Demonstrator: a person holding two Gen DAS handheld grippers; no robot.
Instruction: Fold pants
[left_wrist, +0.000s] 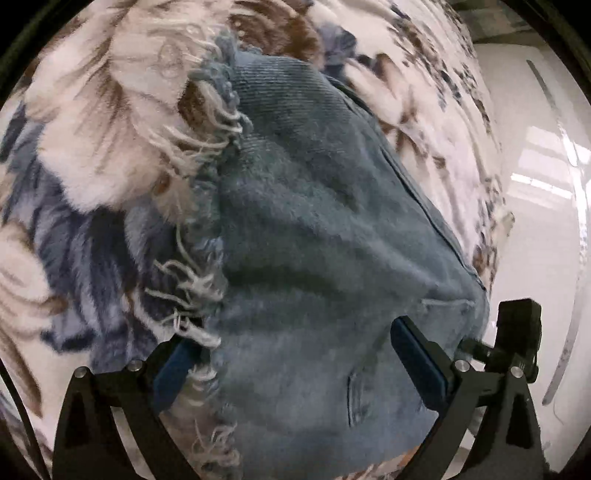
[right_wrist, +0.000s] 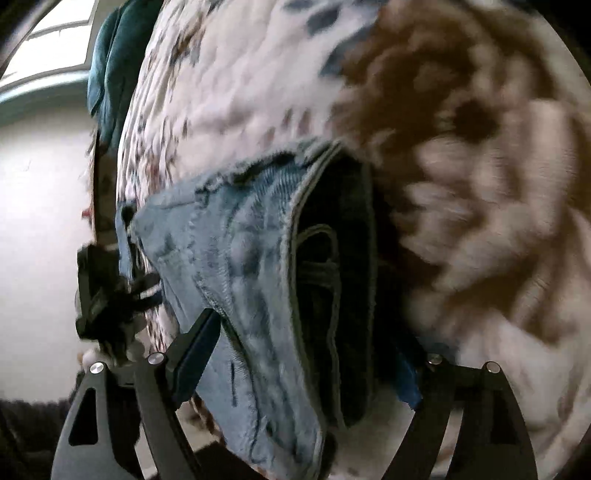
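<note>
The pants are blue denim jeans (left_wrist: 314, 221) with a frayed white-thread hem, lying on a floral fleece blanket (left_wrist: 110, 129). In the left wrist view my left gripper (left_wrist: 295, 358) has its fingers wide apart on either side of the leg end, with the denim bulging between them. In the right wrist view the jeans (right_wrist: 240, 258) show the waistband and dark inside. My right gripper (right_wrist: 295, 369) straddles this folded edge with its fingers apart; the right finger is mostly hidden behind the cloth. The right view is blurred by motion.
The blanket (right_wrist: 461, 184) in white, brown and blue covers the bed. A white glossy wall or wardrobe (left_wrist: 535, 184) stands beyond its edge. A dark teal cloth (right_wrist: 110, 59) lies at the far bed edge, near a window (right_wrist: 48, 44).
</note>
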